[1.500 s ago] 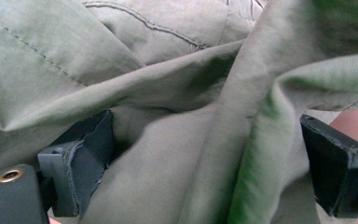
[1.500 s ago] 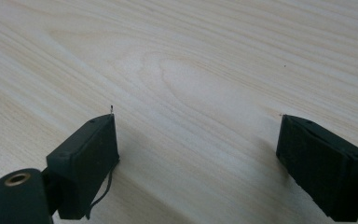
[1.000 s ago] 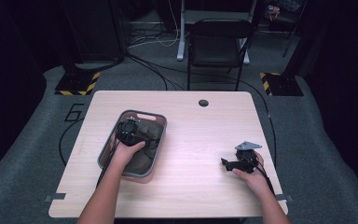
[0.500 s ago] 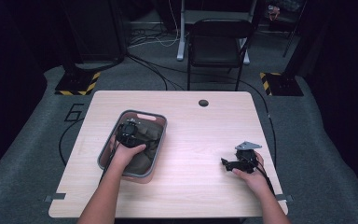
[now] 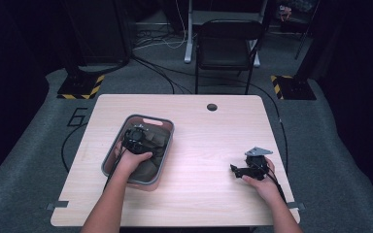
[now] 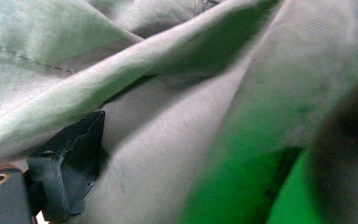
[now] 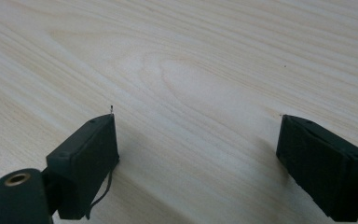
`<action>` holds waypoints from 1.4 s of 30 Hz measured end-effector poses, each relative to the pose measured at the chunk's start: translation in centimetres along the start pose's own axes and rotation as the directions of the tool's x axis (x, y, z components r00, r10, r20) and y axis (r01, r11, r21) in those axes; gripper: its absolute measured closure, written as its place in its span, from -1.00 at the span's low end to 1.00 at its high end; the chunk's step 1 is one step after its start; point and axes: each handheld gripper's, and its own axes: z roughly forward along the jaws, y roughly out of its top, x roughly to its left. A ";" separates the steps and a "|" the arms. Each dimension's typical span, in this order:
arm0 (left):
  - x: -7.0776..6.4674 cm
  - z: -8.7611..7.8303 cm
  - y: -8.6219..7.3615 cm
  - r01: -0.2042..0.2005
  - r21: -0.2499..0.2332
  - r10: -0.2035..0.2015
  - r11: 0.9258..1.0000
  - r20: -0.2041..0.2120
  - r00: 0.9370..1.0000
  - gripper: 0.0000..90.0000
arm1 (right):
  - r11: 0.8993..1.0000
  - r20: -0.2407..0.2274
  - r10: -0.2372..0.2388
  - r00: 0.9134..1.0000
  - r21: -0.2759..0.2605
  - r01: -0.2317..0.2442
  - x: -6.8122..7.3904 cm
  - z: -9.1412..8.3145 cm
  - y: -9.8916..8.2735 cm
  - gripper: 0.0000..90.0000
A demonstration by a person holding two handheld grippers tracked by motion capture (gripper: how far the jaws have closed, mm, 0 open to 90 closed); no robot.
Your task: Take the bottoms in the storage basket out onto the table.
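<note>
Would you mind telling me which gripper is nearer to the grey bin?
Left. The left gripper is down inside the grey bin, among cloth; the right gripper rests on the table, well apart.

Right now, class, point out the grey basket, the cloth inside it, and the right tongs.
grey basket (image 5: 164, 125): high view, far rim.
cloth (image 6: 158, 154): left gripper view, grey fold.
right tongs (image 5: 235, 170): high view, between tips.

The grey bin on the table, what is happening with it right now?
A person has pushed the left gripper down into the grey bin, right against the olive-green cloth lying inside. Whether its fingers have closed on the cloth cannot be told. The right gripper rests open on the wooden table, holding nothing.
</note>
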 end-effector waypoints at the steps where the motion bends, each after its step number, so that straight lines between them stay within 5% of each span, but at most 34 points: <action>1: 0.1 0.0 0.0 -0.003 -0.002 0.003 1.000 -0.005 1.000 -0.83 | 1.000 0.000 0.001 1.000 0.000 -0.001 0.0 0.0 0.0 -0.74; 11: 0.2 -0.4 0.0 -0.021 0.011 0.022 1.000 -0.063 0.998 -0.30 | 1.000 0.000 0.000 1.000 0.000 0.000 0.0 0.0 0.0 -0.74; 22: 0.6 -1.1 0.0 0.011 0.006 -0.010 1.000 -0.060 0.998 0.35 | 1.000 0.000 0.000 1.000 0.000 0.000 0.0 0.0 0.0 -0.74; 42: 0.7 -2.2 0.1 0.037 -0.032 -0.038 0.999 -0.042 0.998 0.51 | 1.000 0.000 0.000 1.000 0.000 0.000 0.0 0.0 0.0 -0.74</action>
